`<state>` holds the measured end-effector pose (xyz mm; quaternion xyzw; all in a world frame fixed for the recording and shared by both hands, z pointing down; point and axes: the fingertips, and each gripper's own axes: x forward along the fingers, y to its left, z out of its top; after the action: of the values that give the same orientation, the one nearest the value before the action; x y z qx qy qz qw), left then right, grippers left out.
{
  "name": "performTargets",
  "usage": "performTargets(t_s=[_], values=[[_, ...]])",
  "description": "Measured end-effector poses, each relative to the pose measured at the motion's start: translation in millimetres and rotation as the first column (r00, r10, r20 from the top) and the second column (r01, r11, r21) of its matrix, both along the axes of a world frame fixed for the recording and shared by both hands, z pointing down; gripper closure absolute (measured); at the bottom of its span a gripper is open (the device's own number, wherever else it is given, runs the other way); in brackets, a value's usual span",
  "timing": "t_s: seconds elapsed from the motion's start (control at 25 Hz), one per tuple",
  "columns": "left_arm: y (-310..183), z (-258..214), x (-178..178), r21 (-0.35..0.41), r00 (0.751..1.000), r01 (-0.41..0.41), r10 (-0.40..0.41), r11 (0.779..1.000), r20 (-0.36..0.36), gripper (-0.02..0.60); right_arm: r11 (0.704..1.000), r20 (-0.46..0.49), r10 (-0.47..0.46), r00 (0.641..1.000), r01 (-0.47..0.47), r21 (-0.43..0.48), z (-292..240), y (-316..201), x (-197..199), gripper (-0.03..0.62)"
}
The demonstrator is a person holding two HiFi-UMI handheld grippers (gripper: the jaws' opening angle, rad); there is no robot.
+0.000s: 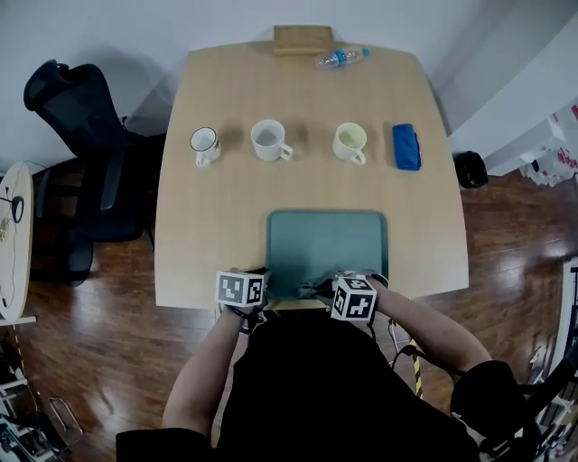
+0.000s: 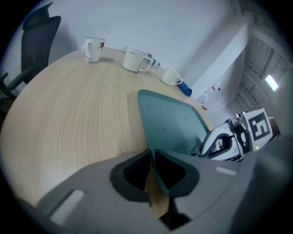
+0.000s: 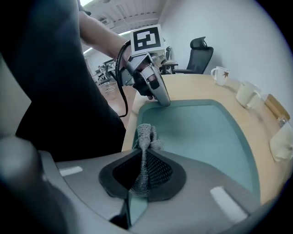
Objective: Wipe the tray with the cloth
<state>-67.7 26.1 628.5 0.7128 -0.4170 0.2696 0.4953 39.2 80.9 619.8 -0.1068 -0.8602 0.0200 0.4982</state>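
Grey cloth (image 3: 145, 137) between right tongs (image 3: 143, 177)

I see a pale wooden table with rounded corners (image 1: 226, 207) standing on a glossy reddish-brown plank floor (image 1: 90, 343), a black mesh office chair (image 1: 81, 117) at its left, a plain white wall (image 1: 135, 27) behind.

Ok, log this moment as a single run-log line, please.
phase: wiping teal tray | left gripper: shut on tray's near edge | right gripper: shut on grey cloth, over tray's near end
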Motion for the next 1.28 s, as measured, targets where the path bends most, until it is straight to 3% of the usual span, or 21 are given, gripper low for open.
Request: performTargets(t_s=[0.24, 0.36, 0.56, 0.72, 0.88, 1.04, 1.28], values=[[-0.7, -1.6, 1.8, 0.006, 1.0, -0.008, 0.008, 1.0, 0.009, 0.541, 0.994, -0.026, -0.021, 0.999, 0.024, 0.103, 0.6, -32.2, 9.0, 0.569], [-0.5, -2.2, 1.5, 0.009, 1.0, -0.009, 0.009, 1.0, 0.015, 0.541, 0.977, -0.059, 0.052, 0.997, -0.039, 0.208, -0.2, -88.2, 19.3, 0.569], [-0.4, -2.0, 2.5, 0.016, 1.0, 0.001, -0.001, 1.0, 0.024, 0.541, 0.919, -0.105, 0.25, 0.962, -0.202, 0.338, 0.7, -196.2, 44.4, 0.569], [-2.5, -2.6, 1.7, 0.016, 1.0, 0.019, -0.019, 1.0, 0.02, 0.54, 0.907, -0.107, 0.247, 0.963, -0.191, 0.376, 2.3, -221.2, 40.1, 0.569], [-2.8, -1.8, 0.0, 0.008, 0.999, 0.036, -0.036, 0.999, 0.01, 0.54, 0.897, -0.098, 0.239, 0.966, -0.181, 0.403, 2.0, -218.3, 29.7, 0.569], [-1.8, -0.5, -1.9, 0.007, 1.0, 0.03, -0.03, 1.0, 0.01, 0.54, 0.949, -0.095, 0.132, 0.987, -0.098, 0.299, 0.7, -164.2, 30.8, 0.569], [-0.6, -0.6, -2.7, 0.014, 0.999, 0.047, -0.047, 0.999, -0.003, 0.54, 0.977, -0.117, -0.041, 0.992, 0.064, 0.202, 2.9, -60.4, 51.9, 0.569]])
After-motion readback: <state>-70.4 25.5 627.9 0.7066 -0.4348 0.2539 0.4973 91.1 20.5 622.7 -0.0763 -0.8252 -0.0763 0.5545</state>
